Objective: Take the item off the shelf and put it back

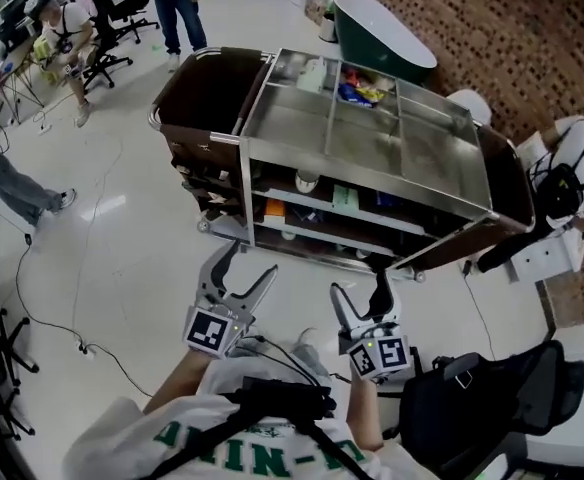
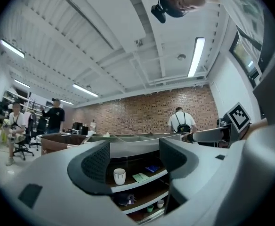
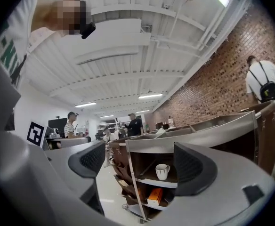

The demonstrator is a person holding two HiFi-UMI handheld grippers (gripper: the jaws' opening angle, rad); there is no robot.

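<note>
Head view: left gripper (image 1: 255, 259) and right gripper (image 1: 362, 288) hang short of the cart (image 1: 412, 158), jaws apart, empty; the cup (image 1: 306, 181) sits on its upper shelf (image 1: 344, 212), well apart from both.

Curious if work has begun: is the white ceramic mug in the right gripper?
No, the mug stands on the steel cart's shelf, beyond the open right gripper.

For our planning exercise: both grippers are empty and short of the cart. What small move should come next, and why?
Probably ease the right gripper forward toward the white mug on the cart shelf. Its jaws stand apart with nothing between them, and the mug sits upright, lined up ahead but out of reach.
</note>
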